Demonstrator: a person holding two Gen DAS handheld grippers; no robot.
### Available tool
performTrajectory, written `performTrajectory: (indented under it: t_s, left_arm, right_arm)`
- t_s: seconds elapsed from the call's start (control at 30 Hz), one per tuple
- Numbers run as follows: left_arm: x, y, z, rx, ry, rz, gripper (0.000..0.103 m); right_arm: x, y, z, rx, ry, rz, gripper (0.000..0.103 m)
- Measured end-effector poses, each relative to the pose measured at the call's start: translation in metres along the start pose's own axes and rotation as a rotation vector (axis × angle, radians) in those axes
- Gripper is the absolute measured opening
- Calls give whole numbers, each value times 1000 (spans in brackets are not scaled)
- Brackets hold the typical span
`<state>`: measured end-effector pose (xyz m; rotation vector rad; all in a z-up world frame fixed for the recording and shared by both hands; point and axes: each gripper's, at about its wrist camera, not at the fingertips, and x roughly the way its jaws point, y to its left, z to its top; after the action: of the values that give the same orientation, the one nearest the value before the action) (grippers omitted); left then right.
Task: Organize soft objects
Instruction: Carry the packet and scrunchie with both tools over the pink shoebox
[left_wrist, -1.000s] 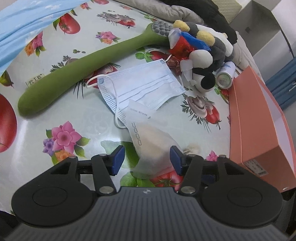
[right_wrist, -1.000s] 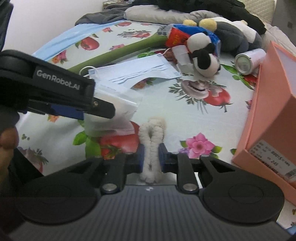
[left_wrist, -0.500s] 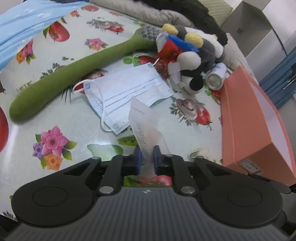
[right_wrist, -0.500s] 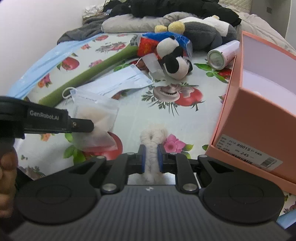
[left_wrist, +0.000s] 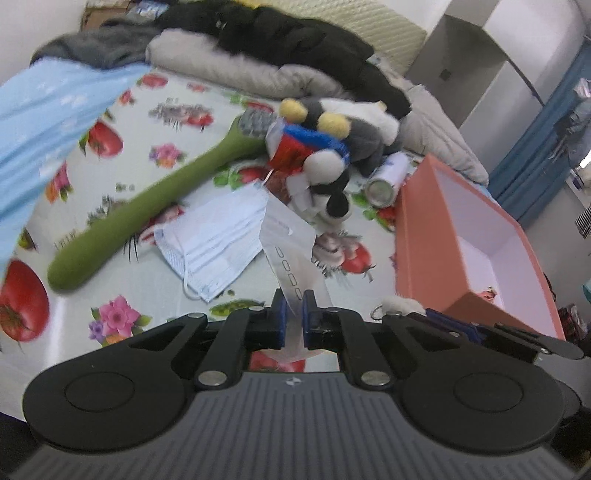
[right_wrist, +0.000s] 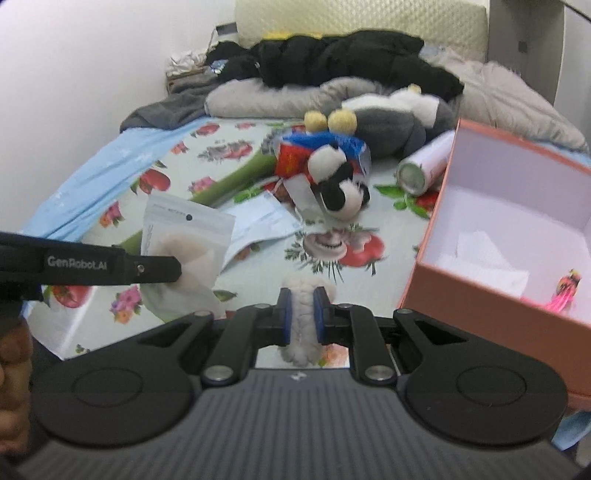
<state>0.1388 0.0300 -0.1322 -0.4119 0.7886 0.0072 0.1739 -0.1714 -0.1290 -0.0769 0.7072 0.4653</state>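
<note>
On the far left of the flowered worktop (left_wrist: 155, 280) lies a long green cushion (left_wrist: 147, 206), and just right of it a face mask (left_wrist: 218, 240); neither is held; the left gripper (left_wrist: 293, 312) has its jaws pinched nearly shut on a clear pouch (left_wrist: 288, 236) with something pale and soft inside, lifted clear of the worktop, as the right wrist view shows (right_wrist: 184, 240); beyond it sits a black-and-white plush toy (right_wrist: 338, 182) against a red and blue packet (right_wrist: 295, 155), with a can (right_wrist: 424, 168) on its side just to the right; the right gripper (right_wrist: 303, 314) has its jaws closed on a white fluffy loop (right_wrist: 304, 325), also held above the worktop; at the far right stands the open pink box (right_wrist: 480, 295), with white paper and a small pink thing in it.

The step in hand looks like carrying both soft items to the box; the next move probably calls for swinging each gripper rightward over the box's near wall, then opening the jaws above its floor so pouch and loop drop inside.
</note>
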Motion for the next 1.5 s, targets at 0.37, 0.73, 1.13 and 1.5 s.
performTrajectory:
  t_s: [0.37, 0.73, 1.13, 1.5]
  left_arm:
    - [-69, -34, 13, 76, -93, -25, 10]
    - [-97, -69, 13, 105, -133, -89, 10]
    - [-87, -134, 15, 207, -112, -208, 10]
    - [-42, -178, 23, 272, -54, -255, 10]
  right_arm:
    - [-72, 7, 28, 16, -153, 12, 15]
    - [-111, -4, 36, 23, -230, -35, 16]
    - [-145, -55, 24, 111, -261, -158, 16]
    - [-129, -103, 19, 193, -241, -202, 16]
